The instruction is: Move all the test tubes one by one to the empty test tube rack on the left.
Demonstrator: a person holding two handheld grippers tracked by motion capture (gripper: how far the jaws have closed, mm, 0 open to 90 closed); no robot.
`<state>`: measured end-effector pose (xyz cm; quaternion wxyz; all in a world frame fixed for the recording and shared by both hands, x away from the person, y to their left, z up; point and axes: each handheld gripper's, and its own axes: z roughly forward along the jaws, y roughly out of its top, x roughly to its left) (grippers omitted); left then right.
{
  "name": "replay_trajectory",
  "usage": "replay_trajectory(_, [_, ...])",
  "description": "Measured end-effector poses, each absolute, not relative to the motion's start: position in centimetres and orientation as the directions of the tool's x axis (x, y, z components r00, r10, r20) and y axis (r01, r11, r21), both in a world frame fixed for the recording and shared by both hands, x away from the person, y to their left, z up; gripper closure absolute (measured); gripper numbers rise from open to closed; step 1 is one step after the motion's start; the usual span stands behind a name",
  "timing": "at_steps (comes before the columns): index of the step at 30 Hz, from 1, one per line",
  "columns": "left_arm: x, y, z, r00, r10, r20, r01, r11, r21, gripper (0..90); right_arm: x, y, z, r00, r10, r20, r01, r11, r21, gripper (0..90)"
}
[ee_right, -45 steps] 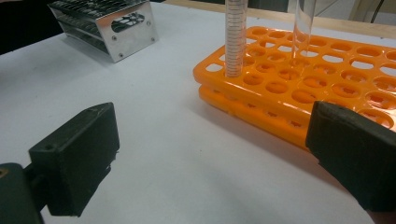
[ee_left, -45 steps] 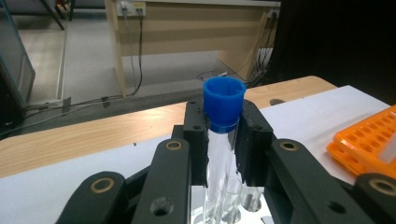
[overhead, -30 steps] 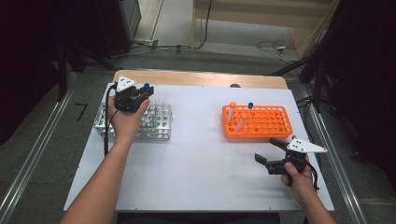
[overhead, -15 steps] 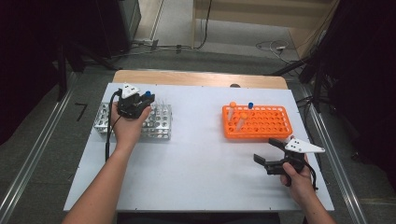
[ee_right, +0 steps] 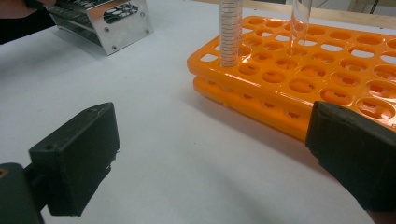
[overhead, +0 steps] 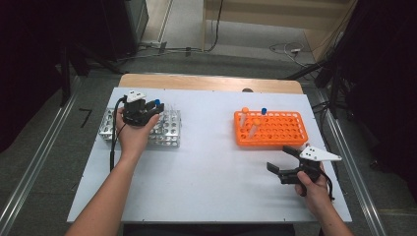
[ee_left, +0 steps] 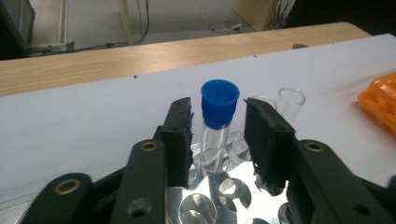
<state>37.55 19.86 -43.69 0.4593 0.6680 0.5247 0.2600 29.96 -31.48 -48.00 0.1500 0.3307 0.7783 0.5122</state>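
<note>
Left gripper (overhead: 147,109) sits at left of the high view over the metal rack (overhead: 167,133). Its jaws have just been opening and now stand narrowly apart, either side of the blue-capped tube (ee_left: 217,122), small gaps showing, pads not pressing. Tube stands upright in a rack hole, centre of the left gripper view. Right gripper (overhead: 281,158), lower right, jaws wide and empty, just below the orange rack (overhead: 287,132) on the white table (overhead: 216,172).

tube tops (ee_right: 229,18) cut by top edge | orange rack (ee_right: 327,70) cut at right
</note>
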Motion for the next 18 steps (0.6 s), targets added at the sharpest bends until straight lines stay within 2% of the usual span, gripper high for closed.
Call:
replay_trajectory(3, [37.0, 19.8, -43.4, 0.321, 0.934, -0.156, 0.454, -0.007, 0.891, 38.0, 30.0, -31.5, -48.0, -0.735, 0.670, 0.105, 0.361, 0.255, 0.897, 1.5])
replay_trajectory(6, [36.2, 19.7, -43.0, 0.341, 0.922, -0.184, 0.440, 0.016, 0.898, 24.5, 30.0, -31.5, -48.0, -0.735, 0.669, 0.105, 0.361, 0.255, 0.897, 1.5])
replay_trajectory(14, [33.4, 18.8, -42.2, 0.430, 0.879, -0.205, 0.405, 0.016, 0.914, 5.5, 29.9, -31.3, -48.0, -0.735, 0.670, 0.103, 0.360, 0.258, 0.896, 1.6])
replay_trajectory(18, [32.0, 18.5, -41.9, 0.458, 0.863, -0.215, 0.387, 0.024, 0.922, 2.7, 29.9, -31.1, -47.9, -0.735, 0.670, 0.103, 0.362, 0.259, 0.895, 1.5])
